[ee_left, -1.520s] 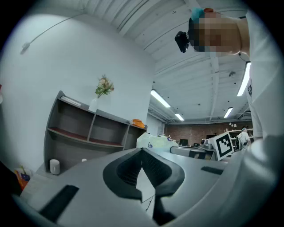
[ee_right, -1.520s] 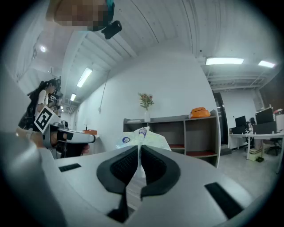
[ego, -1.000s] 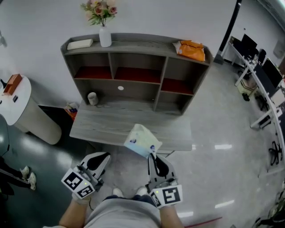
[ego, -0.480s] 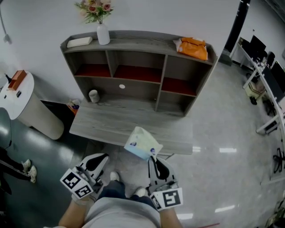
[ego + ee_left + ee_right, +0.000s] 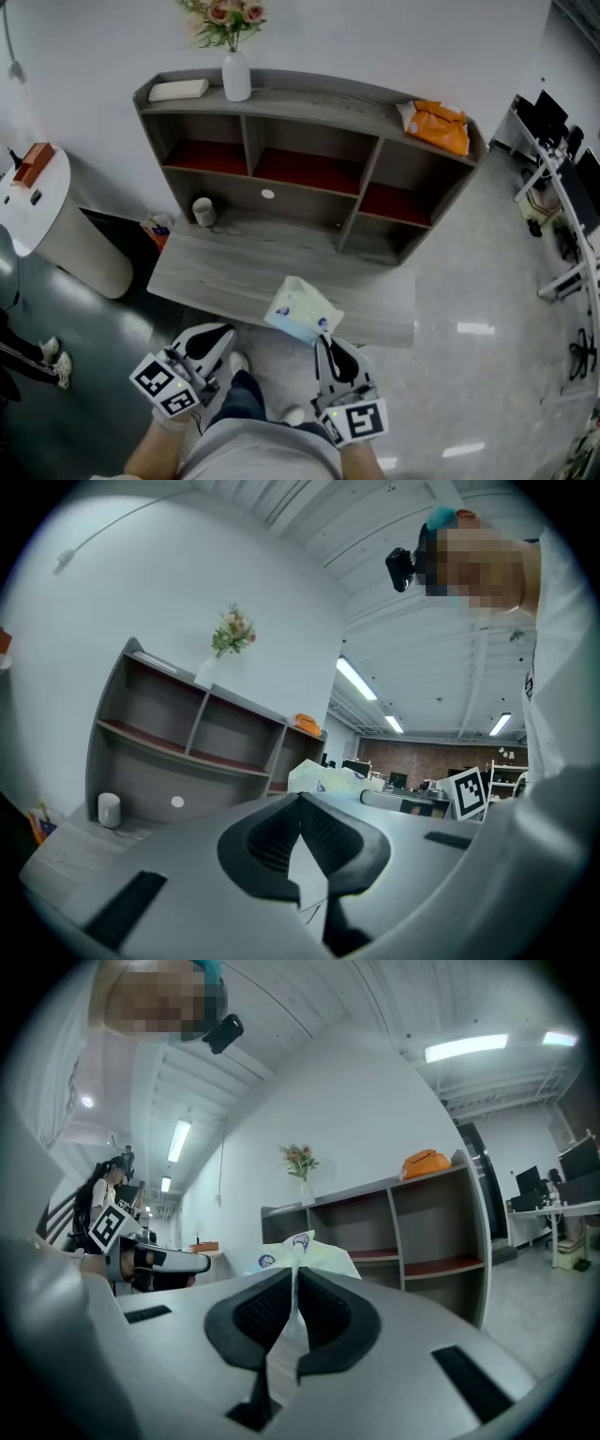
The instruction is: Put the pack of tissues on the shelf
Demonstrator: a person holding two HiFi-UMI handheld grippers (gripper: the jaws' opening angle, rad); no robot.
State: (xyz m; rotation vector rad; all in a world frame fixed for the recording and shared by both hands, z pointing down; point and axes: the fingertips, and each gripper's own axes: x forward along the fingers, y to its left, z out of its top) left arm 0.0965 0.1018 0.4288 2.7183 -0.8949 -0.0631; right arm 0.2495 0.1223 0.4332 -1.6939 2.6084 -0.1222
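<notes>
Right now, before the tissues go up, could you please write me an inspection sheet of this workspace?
Surface: grey desk board below the shelf, mostly bare.
Job's things: pack of tissues held near the desk's front edge; shelf compartments look empty.
Clutter: vase of flowers, flat white item and orange bag on the shelf top; small white cylinder on the desk.
Grippers: right hand-held gripper shut on the pack; left hand-held gripper shut, empty.
Cables: one thin cord on the wall, far left.
Surroundings: round white table left; office desks with monitors right.

Flower vase (image 5: pixel 235 75), orange bag (image 5: pixel 439 125), white cup (image 5: pixel 202 211), round table (image 5: pixel 37 202)
</notes>
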